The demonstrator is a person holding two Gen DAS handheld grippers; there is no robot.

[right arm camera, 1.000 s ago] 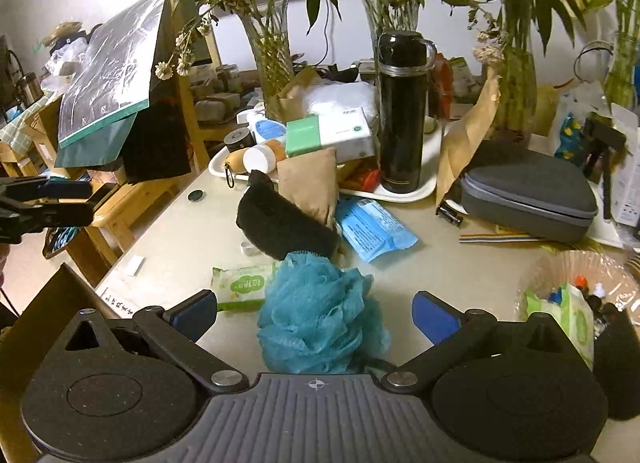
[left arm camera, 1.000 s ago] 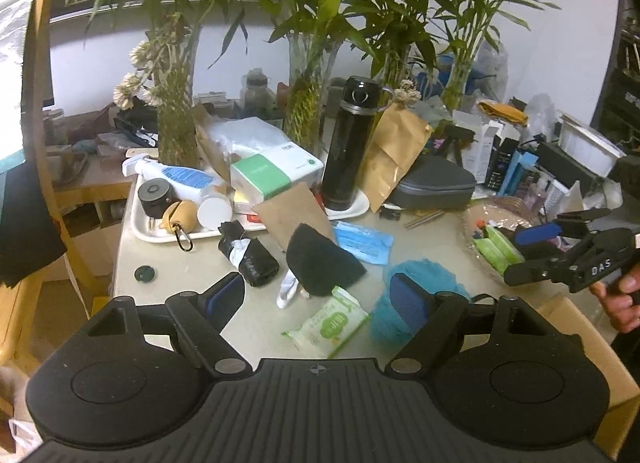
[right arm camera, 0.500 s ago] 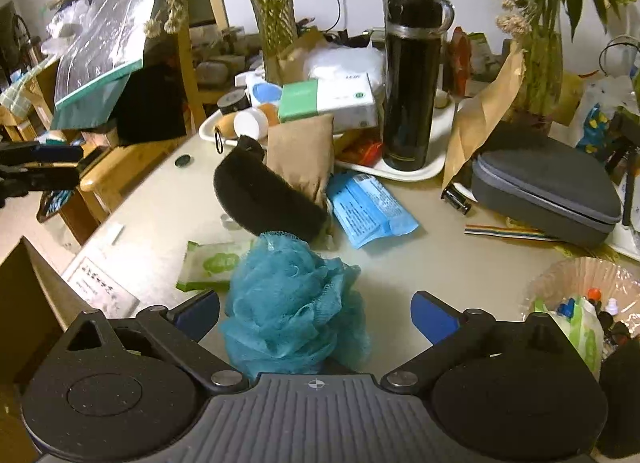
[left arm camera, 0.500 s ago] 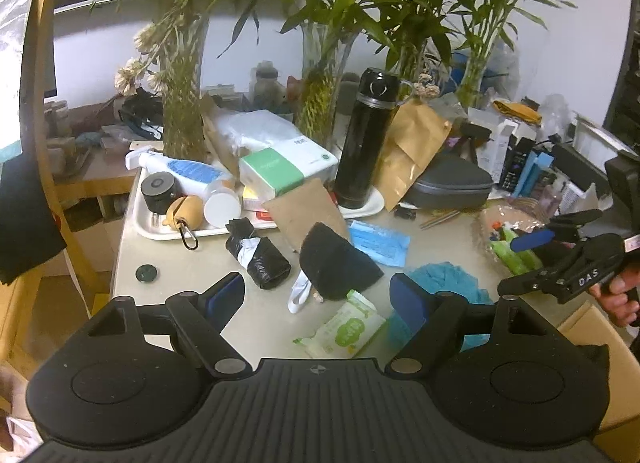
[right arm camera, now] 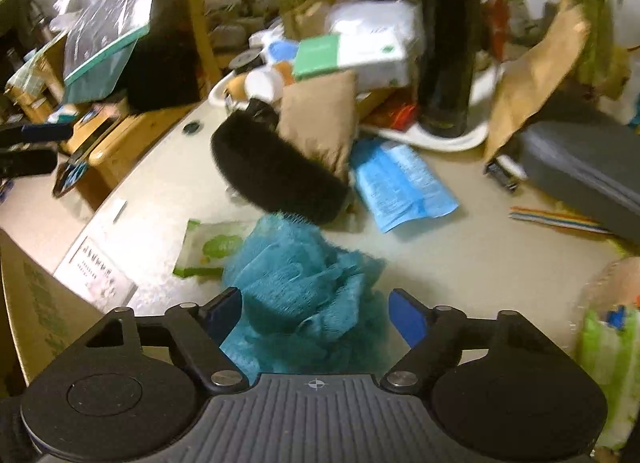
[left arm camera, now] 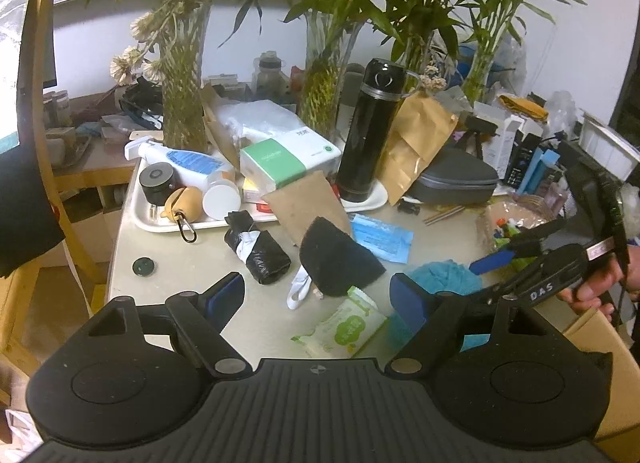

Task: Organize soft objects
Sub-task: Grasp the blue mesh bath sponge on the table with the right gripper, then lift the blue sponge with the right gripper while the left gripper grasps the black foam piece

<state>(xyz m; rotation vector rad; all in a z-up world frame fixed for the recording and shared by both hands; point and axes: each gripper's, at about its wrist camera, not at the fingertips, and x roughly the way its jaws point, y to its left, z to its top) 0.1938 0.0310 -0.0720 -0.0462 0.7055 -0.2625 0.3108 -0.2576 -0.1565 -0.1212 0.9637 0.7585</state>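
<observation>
A teal mesh bath pouf (right arm camera: 308, 283) lies on the table near its front edge; it also shows in the left wrist view (left arm camera: 444, 277). My right gripper (right arm camera: 316, 313) is open and its fingers stand either side of the pouf. From the left wrist view the right gripper (left arm camera: 504, 259) hangs just over the pouf. A black fuzzy pouch (left arm camera: 334, 257) leans on a tan soft pouch (left arm camera: 310, 203); both also show in the right wrist view, black (right arm camera: 276, 171) and tan (right arm camera: 320, 115). My left gripper (left arm camera: 318, 297) is open and empty above the table's front.
A wet-wipe pack (left arm camera: 344, 327), a blue packet (left arm camera: 380, 237) and a black rolled bundle (left arm camera: 256, 251) lie on the table. A white tray (left arm camera: 160, 221) holds boxes and a black flask (left arm camera: 366, 131). Glass vases with plants (left arm camera: 184, 83) stand behind. A cardboard box (right arm camera: 36, 303) sits at the front.
My right gripper has moved forward and down so its open fingers now straddle the teal pouf. My left gripper has drawn back slightly and stays open.
</observation>
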